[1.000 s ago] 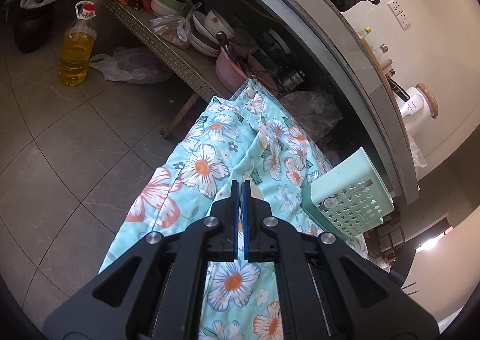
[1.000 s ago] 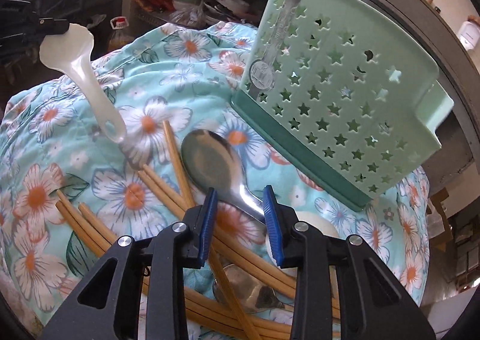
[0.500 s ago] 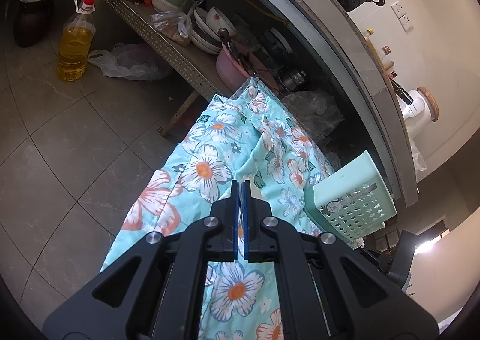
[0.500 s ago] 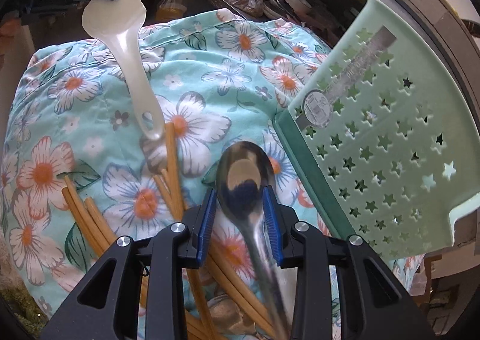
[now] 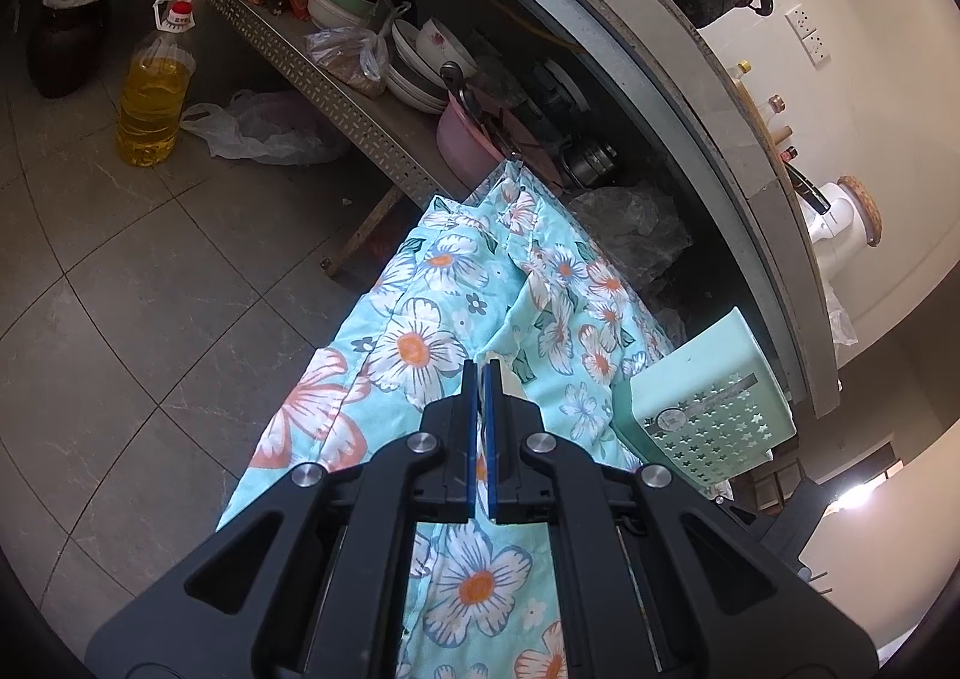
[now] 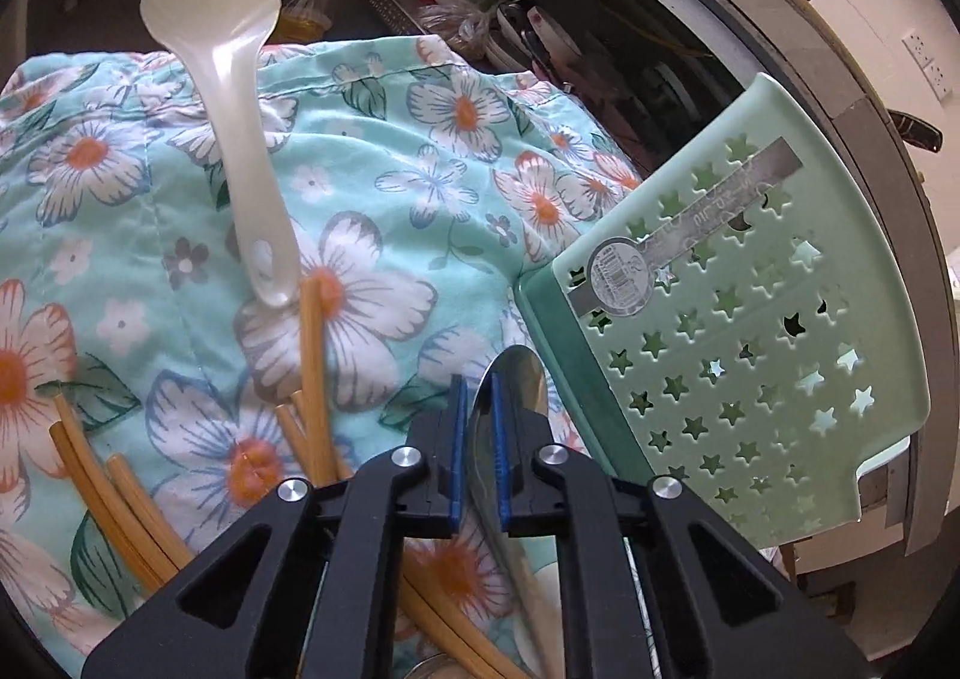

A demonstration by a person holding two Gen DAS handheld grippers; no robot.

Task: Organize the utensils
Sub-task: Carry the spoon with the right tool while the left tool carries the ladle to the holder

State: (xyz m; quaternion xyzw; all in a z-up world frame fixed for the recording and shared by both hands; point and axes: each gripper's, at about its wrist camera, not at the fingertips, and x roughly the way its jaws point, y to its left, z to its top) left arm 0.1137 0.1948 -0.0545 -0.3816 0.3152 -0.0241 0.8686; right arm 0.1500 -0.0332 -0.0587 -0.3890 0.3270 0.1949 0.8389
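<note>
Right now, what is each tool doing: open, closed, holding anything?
Left tool: closed on the white plastic spoon, gripping its bowl end.
Right tool: closed on the metal spoon.

The metal spoon (image 6: pixel 521 379) was polished and mirror-bright. The white ladle (image 6: pixel 225 79) looked like smooth plastic with a soft pearly gloss. The chopsticks (image 6: pixel 312 355) were yellowish and matt, perhaps bamboo or plastic. The mint-green basket (image 6: pixel 750 331) was smooth moulded plastic with star holes and a shiny silver sticker. The floral cloth (image 6: pixel 420 235) was a soft, matt, wrinkled fabric. The floor tiles (image 5: pixel 120 289) were grey with a dull sheen.
</note>
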